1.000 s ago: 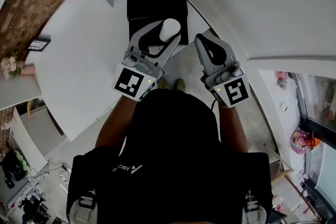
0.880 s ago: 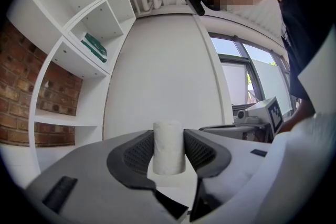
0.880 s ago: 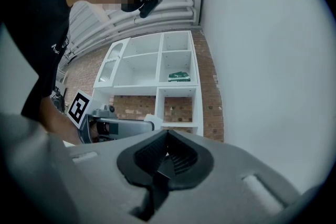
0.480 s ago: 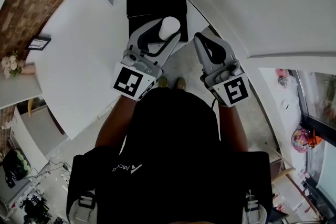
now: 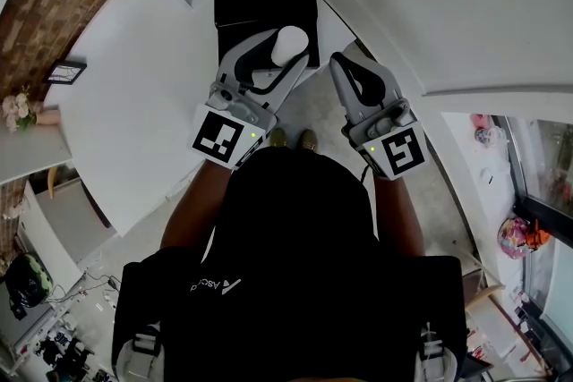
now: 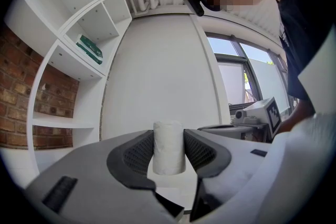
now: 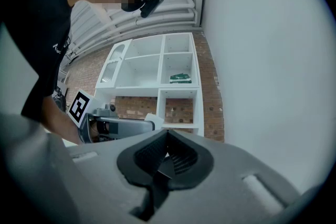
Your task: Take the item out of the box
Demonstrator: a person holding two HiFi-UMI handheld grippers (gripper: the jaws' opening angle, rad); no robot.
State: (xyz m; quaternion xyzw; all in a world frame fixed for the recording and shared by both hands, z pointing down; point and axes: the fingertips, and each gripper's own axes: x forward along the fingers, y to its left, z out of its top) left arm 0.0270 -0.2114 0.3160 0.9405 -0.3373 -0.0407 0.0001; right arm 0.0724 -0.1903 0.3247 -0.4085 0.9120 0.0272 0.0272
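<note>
**Roll gripped in the left jaws, over the box**

Hold the white roll [image 6: 168, 147] firmly between the pads of the left gripper [image 6: 168, 140], jaws wide around it, above the near edge of the black box [image 5: 264, 0]. Carry level, clear of the box wall. Leave the right gripper [image 7: 167, 138] shut and empty, just beside the box. No readable label on roll or box.

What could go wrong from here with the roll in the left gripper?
1. The left gripper pinches the white roll near its pad tips; the roll looks soft and may slip or squash.
2. It hangs at the near edge of the black box, and floor shows right beside it: a drop could land there.
</note>
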